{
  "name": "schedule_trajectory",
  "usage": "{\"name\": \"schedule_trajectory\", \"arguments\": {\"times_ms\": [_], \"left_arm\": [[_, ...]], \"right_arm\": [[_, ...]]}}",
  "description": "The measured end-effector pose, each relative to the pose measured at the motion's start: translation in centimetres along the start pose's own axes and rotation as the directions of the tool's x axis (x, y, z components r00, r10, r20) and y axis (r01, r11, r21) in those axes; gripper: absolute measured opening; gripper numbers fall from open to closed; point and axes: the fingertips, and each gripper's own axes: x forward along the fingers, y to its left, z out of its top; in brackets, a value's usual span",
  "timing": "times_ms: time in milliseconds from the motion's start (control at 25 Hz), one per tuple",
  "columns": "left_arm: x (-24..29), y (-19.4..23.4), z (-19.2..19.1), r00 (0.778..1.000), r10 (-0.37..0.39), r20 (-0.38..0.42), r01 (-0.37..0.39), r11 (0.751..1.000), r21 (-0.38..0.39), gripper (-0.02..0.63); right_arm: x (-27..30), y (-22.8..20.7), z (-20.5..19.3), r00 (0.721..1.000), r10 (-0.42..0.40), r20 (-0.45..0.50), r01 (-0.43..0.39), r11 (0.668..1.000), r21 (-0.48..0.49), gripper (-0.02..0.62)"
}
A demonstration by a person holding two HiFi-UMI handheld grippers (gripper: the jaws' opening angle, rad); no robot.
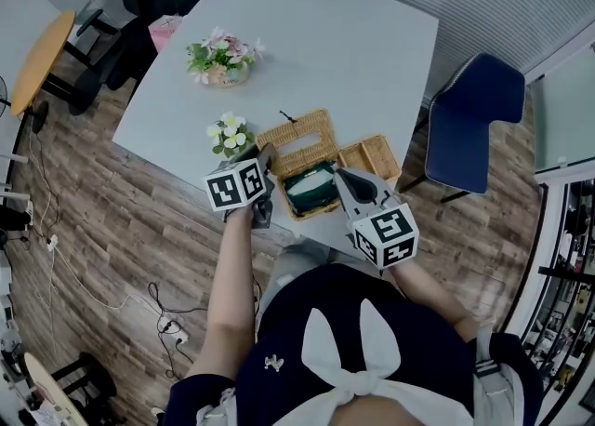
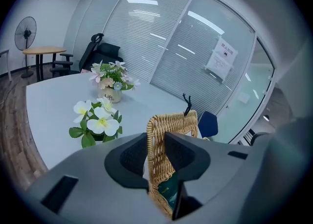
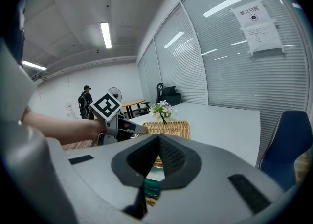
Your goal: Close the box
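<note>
- Closest to me, my left gripper (image 2: 155,140) pinches the edge of the wicker lid (image 2: 176,123), which stands upright between its pads.
- Over on the other side, my right gripper (image 3: 157,137) has its jaws pressed together at the tips with nothing between them, and it hovers just beside the box.
- Everything sits on a pale grey table (image 1: 353,52) over a wood-plank floor.
- A blue chair (image 1: 474,122) stands at the table's far corner, and glass walls with white blinds run behind it.
- Farther off are a round wooden table (image 2: 44,50), a standing fan (image 2: 25,32) and a black office chair (image 2: 100,52).
- The flower pot (image 2: 111,96) reads "Life", with pink and white blooms in it.
- A paper notice (image 3: 254,20) on the glass has a heading in Chinese characters. Its small print is too fine to read.
- The wicker box (image 1: 291,203) lies open at the table's near edge and holds a dark green packet (image 1: 311,187).
- A smaller wicker basket (image 1: 372,156) touches the box's right side, and white flowers (image 1: 230,134) stand near its left.
</note>
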Motion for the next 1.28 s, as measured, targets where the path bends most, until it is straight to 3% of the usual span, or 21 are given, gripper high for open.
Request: {"name": "schedule_trajectory", "arguments": {"times_ms": [840, 1280], "left_arm": [[-2.1, -2.0, -0.8, 1.000, 0.026, -0.010, -0.023, 0.982, 0.187, 0.117], [-3.2, -2.9, -1.5, 1.000, 0.011, -0.020, -0.006, 0.971, 0.238, 0.117]], "right_arm": [[-1.7, 1.1, -1.2, 1.000, -0.016, 0.004, 0.016, 1.000, 0.014, 0.005], [-2.6, 1.8, -1.6, 1.000, -0.021, 0.011, 0.021, 0.999, 0.024, 0.003]]}}
